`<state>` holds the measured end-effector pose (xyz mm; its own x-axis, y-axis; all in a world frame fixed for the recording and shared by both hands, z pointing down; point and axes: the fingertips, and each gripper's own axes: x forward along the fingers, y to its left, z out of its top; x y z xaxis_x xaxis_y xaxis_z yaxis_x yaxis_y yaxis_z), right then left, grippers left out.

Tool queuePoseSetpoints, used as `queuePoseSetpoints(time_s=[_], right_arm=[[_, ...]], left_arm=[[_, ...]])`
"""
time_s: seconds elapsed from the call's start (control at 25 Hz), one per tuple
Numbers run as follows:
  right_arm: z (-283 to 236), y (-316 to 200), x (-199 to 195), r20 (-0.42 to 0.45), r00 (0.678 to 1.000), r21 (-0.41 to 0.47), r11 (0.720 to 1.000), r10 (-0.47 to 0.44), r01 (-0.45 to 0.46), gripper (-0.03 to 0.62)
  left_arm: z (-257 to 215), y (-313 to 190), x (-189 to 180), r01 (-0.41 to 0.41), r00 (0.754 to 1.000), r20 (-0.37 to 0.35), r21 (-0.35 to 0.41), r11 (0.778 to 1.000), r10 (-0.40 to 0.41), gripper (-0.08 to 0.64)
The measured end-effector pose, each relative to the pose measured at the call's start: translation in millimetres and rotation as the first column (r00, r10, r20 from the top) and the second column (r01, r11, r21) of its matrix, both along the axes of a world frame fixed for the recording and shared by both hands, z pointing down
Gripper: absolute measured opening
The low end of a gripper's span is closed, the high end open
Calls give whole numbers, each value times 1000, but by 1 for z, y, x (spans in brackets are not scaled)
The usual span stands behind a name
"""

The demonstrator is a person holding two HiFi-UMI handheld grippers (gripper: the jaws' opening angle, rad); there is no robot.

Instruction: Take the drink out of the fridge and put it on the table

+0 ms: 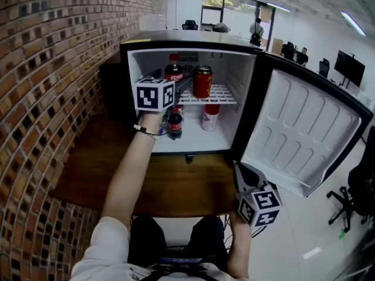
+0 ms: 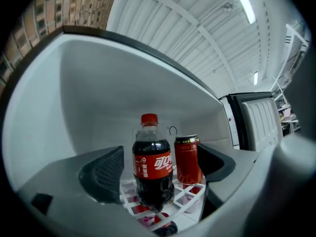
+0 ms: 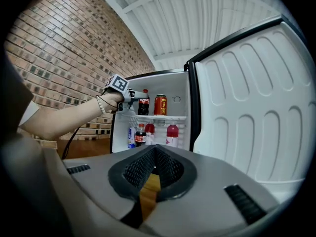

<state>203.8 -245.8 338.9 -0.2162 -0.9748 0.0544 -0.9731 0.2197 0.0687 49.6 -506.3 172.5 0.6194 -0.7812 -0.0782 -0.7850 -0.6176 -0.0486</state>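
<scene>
A cola bottle (image 1: 173, 69) with a red cap stands on the upper wire shelf (image 1: 225, 94) of the open mini fridge (image 1: 248, 92), next to a red can (image 1: 202, 82). My left gripper (image 1: 179, 85) reaches into the fridge at that shelf. In the left gripper view the cola bottle (image 2: 153, 164) stands between the open jaws of my left gripper (image 2: 160, 158), and neither pad touches it. The red can (image 2: 187, 159) is just right of it. My right gripper (image 1: 246, 177) hangs low over the wooden table's (image 1: 176, 183) front edge, shut and empty.
The fridge door (image 1: 304, 133) swings wide open to the right. On the fridge floor stand another cola bottle (image 1: 174, 123) and a red drink bottle (image 1: 211, 117). A brick wall (image 1: 53, 86) runs along the left. People sit at desks far behind.
</scene>
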Motion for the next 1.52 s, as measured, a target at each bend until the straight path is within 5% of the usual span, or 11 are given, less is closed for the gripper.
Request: queuePoseSetpoints(time_s=[0.32, 0.48, 0.8, 1.52], right_arm=[[-1, -1, 10, 11, 1000, 2, 1000, 11, -11, 17], [-2, 0, 12, 16, 1000, 7, 1000, 12, -13, 17], [-4, 4, 9, 15, 1000, 18, 1000, 9, -9, 17], [-11, 8, -13, 1, 999, 30, 999, -34, 34, 17]], left_arm=[[4, -37, 10, 12, 999, 37, -65, 998, -9, 432], [4, -36, 11, 8, 999, 42, -61, 998, -5, 320], [3, -33, 11, -4, 999, 42, -76, 997, 7, 307], [-3, 68, -22, -134, 991, -15, 13, 991, 134, 307]])
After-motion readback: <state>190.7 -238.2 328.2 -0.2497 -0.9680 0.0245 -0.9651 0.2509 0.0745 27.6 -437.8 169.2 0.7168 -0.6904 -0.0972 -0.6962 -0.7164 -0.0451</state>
